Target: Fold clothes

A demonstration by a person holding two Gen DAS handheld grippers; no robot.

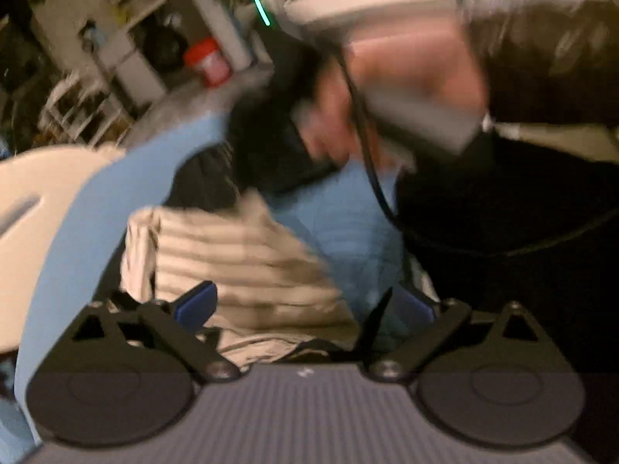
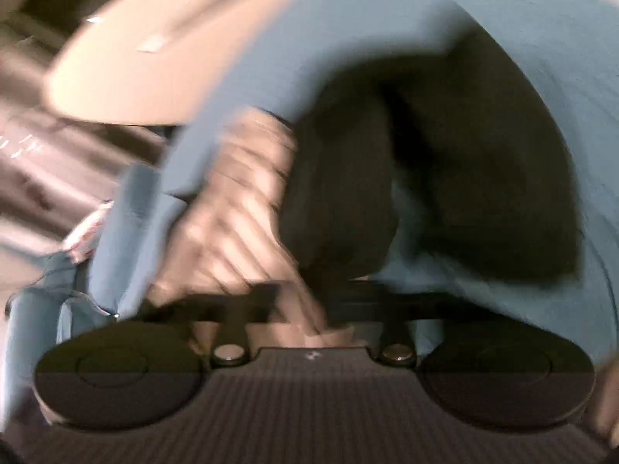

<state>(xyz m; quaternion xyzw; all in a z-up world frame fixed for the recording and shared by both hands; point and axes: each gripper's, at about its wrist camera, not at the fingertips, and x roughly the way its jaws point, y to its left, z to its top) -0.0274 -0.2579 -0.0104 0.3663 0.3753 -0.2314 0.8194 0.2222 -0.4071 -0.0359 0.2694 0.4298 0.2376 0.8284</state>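
Left gripper (image 1: 298, 305) spread apart over striped shirt (image 1: 240, 255) on blue cloth (image 1: 340, 224), pickup step probably; right cam: right gripper (image 2: 305, 305) blurred, grip can't tell, shirt close ahead—next needs a hem pinch.

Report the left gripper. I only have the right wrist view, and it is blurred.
Observer: The left gripper is open. The striped shirt lies in front of it, between its fingers, not pinched.
Operator: Place my right hand.
Observer: The right hand is up beyond the shirt, above the blue cloth. Blur hides how its jaws stand.
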